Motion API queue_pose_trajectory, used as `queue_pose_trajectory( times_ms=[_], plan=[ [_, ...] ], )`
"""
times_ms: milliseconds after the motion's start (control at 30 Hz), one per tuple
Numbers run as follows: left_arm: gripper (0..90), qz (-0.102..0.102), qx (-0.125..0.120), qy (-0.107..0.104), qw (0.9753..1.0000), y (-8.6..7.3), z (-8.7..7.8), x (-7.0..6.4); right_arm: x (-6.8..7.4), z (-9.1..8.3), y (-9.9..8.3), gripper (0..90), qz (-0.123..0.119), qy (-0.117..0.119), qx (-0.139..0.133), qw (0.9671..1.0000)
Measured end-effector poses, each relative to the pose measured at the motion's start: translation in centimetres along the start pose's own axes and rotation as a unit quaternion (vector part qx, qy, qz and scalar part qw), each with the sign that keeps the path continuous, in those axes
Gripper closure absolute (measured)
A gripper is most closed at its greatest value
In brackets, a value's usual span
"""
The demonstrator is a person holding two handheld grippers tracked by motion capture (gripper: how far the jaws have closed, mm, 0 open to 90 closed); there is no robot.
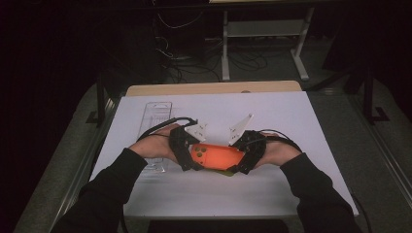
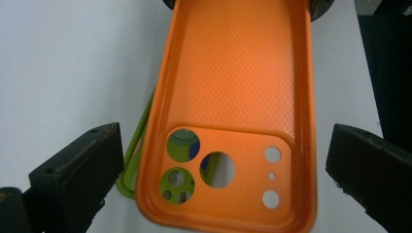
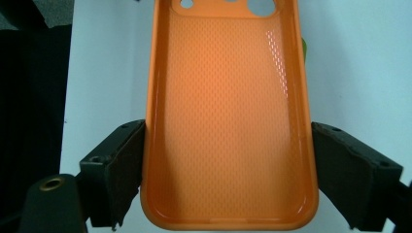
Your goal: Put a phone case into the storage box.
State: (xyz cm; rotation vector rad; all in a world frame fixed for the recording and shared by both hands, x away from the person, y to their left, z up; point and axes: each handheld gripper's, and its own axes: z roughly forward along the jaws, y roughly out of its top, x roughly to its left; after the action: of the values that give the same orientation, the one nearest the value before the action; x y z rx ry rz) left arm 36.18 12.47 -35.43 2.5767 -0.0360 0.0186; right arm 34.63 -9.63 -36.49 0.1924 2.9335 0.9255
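Observation:
An orange phone case (image 1: 216, 156) is held above the white sheet between both grippers, its hollow side facing the cameras. My right gripper (image 3: 228, 128) is shut on the plain end of the orange phone case (image 3: 228, 121), with both jaws pressed against its long edges. My left gripper (image 2: 226, 141) stands open around the camera-hole end of the orange phone case (image 2: 233, 97), with a gap at each jaw. In the high view the left gripper (image 1: 190, 154) and right gripper (image 1: 243, 158) face each other. A green case (image 2: 130, 167) lies underneath, partly hidden.
A clear plastic tray (image 1: 156, 114) lies on the white sheet (image 1: 291, 111) to the left, behind my left hand. The wooden table edge (image 1: 214, 88) shows beyond the sheet. Cables and a white frame (image 1: 226, 53) stand on the dark floor behind.

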Motion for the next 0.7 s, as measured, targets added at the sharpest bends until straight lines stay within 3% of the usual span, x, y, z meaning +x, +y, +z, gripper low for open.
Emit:
queue_pose_trajectory(
  times_ms=[200,267,700],
  plan=[
    [4.2,0.000,0.006,-0.008,0.9999,-0.3,0.9,-0.1,0.1,0.1,0.3,15.4,-0.008,0.004,-0.006,0.9999],
    [5.0,0.001,0.012,-0.010,0.9999,-0.3,1.2,-0.1,0.4,0.0,0.4,15.5,0.004,0.009,-0.001,1.0000],
    [14.3,0.002,0.014,-0.020,0.9997,-0.2,1.5,-0.1,0.3,-0.1,0.4,15.4,0.004,0.011,-0.003,0.9999]
  ],
)
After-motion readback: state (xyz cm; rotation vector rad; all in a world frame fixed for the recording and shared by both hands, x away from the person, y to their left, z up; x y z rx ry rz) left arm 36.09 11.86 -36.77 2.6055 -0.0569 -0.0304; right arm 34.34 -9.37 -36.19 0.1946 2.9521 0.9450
